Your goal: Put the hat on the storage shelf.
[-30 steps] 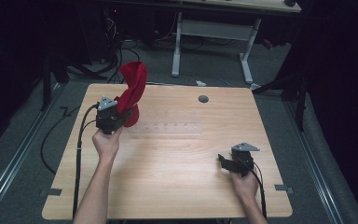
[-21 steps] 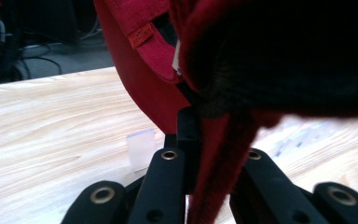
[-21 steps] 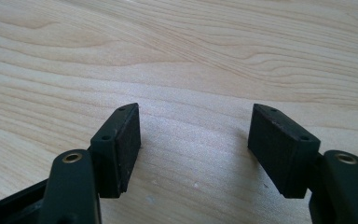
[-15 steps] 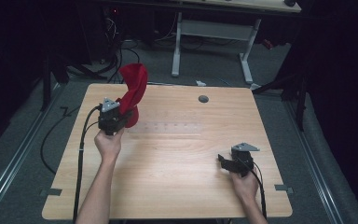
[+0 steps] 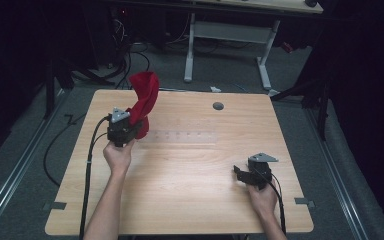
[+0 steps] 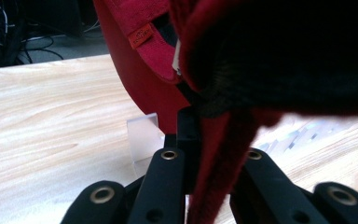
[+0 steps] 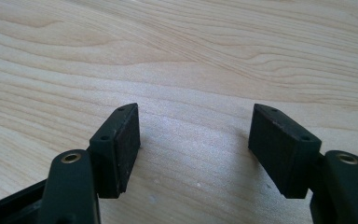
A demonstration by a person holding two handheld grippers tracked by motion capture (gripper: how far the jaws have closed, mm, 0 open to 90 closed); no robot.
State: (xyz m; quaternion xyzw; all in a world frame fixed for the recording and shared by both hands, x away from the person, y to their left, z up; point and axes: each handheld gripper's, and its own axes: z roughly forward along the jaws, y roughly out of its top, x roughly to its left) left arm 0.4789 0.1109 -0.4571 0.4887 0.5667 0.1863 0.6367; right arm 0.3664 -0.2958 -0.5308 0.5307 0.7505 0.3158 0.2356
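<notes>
Left gripper (image 5: 130,125), black w/ grey three-cornered plate on top, sits near the far-left part of the light wooden table (image 5: 190,200), held in the person's left hand (image 5: 117,155). Its jaws are pressed together on a fold of the soft red fabric cap (image 5: 144,97); the cloth rises up & away from the gripper, lifted off the tabletop, upper part curling above the far table edge in high view. In left gripper view the red cloth (image 6: 214,154) runs down btwn the two black jaws, pinched tight, w/ a small orange-red tag (image 6: 142,38) on a band of the cap, plus dark inner lining at upper right. A small clear plastic block (image 6: 142,135) lies on the wood just beyond the jaws, beside the cloth. Right gripper (image 5: 247,175), also black w/ grey plate, rests low at the near-right of the table in the right hand (image 5: 262,200), well apart from the cap. Its jaws stand spread, pads (image 7: 128,140) facing each other over bare wood grain, nothing btwn them. Black cable (image 5: 87,170) trails from left gripper along the forearm toward the near edge. Small dark round grommet (image 5: 218,106) sits near the far edge, right of the cap.
</notes>
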